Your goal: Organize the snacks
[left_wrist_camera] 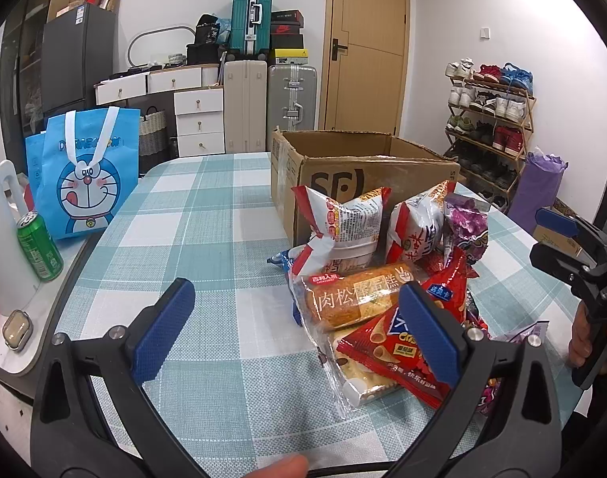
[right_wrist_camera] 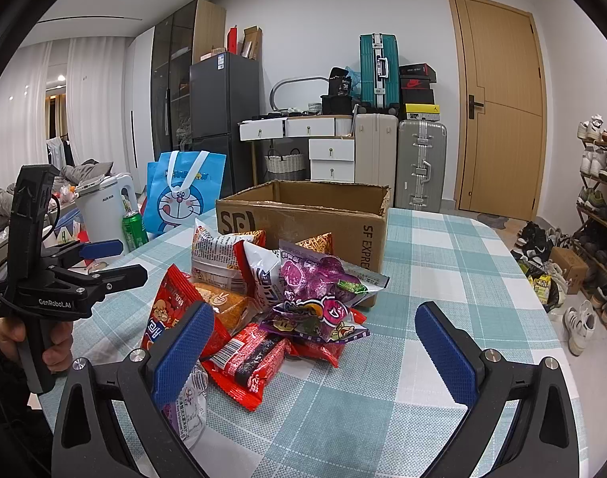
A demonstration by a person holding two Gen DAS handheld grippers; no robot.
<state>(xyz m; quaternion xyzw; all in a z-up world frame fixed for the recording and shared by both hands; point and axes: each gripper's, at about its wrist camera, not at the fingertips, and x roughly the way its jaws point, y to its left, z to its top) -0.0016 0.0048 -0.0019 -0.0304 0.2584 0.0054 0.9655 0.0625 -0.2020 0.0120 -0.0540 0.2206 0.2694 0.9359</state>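
Note:
A pile of snack packets (left_wrist_camera: 387, 279) lies on the checked tablecloth just in front of an open cardboard box (left_wrist_camera: 363, 167). In the pile are a pork-floss cake roll (left_wrist_camera: 355, 298), a red chip bag (left_wrist_camera: 383, 352), white-and-red bags (left_wrist_camera: 351, 219) and purple bags (right_wrist_camera: 319, 283). My left gripper (left_wrist_camera: 295, 330) is open, with its right finger over the near edge of the pile and nothing between its pads. My right gripper (right_wrist_camera: 315, 354) is also open and holds nothing, and its left finger overlaps the pile (right_wrist_camera: 263, 298). Each gripper shows in the other's view: the right gripper (left_wrist_camera: 540, 235) and the left gripper (right_wrist_camera: 132, 259).
A blue cartoon tote bag (left_wrist_camera: 84, 175), a green can (left_wrist_camera: 40, 247), a white kettle (left_wrist_camera: 0, 223) and an earbud case (left_wrist_camera: 16, 328) stand at the table's left edge. Bare tablecloth (right_wrist_camera: 442, 263) lies right of the box (right_wrist_camera: 303, 215). A shoe rack (left_wrist_camera: 490, 119) and suitcases stand beyond.

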